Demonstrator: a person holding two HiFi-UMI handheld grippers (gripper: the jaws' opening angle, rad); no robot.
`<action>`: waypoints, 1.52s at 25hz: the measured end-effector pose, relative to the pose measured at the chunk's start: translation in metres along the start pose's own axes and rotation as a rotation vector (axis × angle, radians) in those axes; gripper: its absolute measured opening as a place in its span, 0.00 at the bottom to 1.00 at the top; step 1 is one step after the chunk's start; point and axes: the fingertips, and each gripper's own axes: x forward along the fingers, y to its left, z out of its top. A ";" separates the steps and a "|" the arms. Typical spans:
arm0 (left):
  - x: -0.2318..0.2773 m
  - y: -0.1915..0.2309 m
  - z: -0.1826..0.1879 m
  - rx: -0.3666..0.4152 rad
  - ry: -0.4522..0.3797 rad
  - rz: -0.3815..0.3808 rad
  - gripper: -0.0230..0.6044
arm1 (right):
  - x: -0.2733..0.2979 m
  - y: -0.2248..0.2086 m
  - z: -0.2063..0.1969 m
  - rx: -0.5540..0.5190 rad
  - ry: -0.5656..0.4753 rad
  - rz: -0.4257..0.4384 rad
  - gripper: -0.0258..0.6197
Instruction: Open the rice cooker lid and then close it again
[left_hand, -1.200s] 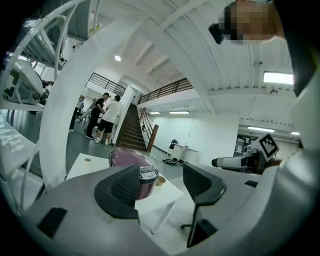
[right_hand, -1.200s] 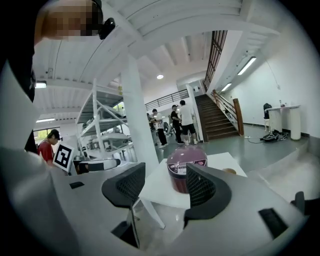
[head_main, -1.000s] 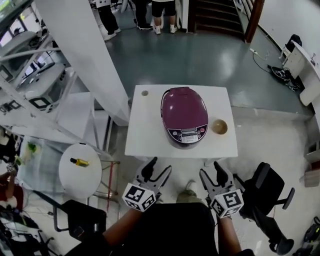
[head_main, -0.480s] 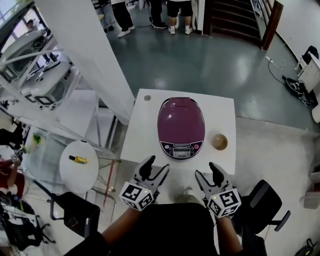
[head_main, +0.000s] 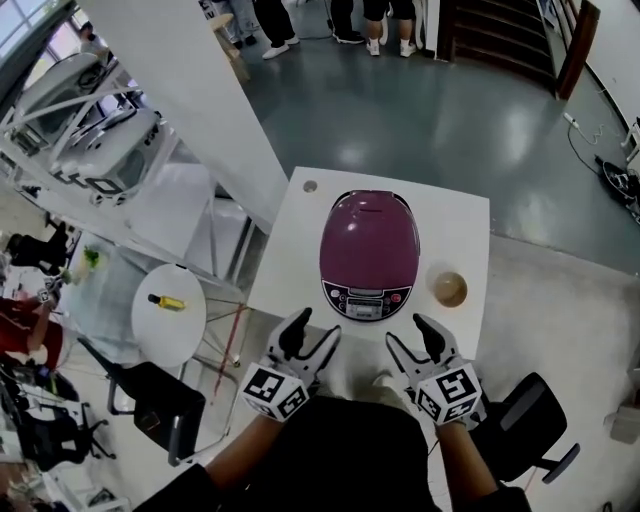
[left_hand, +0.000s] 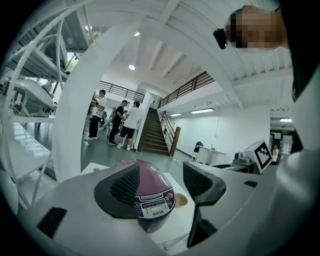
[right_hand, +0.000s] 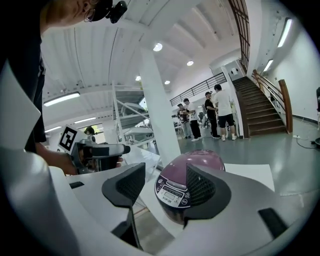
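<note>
On the white square tabletop in front of us sits the rice cooker, a glossy purple oval dome with its grey control panel facing us, lid down. We reckon the opening step hasn't begun: our left hand-held gripper and right hand-held gripper hover just short of the near edge, jaws spread, nothing in them. Next move is probably reaching in for the lid release. A small round tan bowl sits beside the cooker.
</note>
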 end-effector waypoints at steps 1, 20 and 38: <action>0.004 -0.001 0.000 0.004 0.002 -0.007 0.43 | 0.002 -0.004 0.001 -0.005 0.000 -0.002 0.39; 0.018 0.049 0.006 -0.035 -0.032 -0.090 0.43 | 0.075 -0.021 -0.002 -0.086 0.040 -0.158 0.06; 0.011 0.073 0.028 -0.065 -0.103 -0.086 0.44 | 0.139 -0.015 -0.057 -0.218 0.256 -0.120 0.04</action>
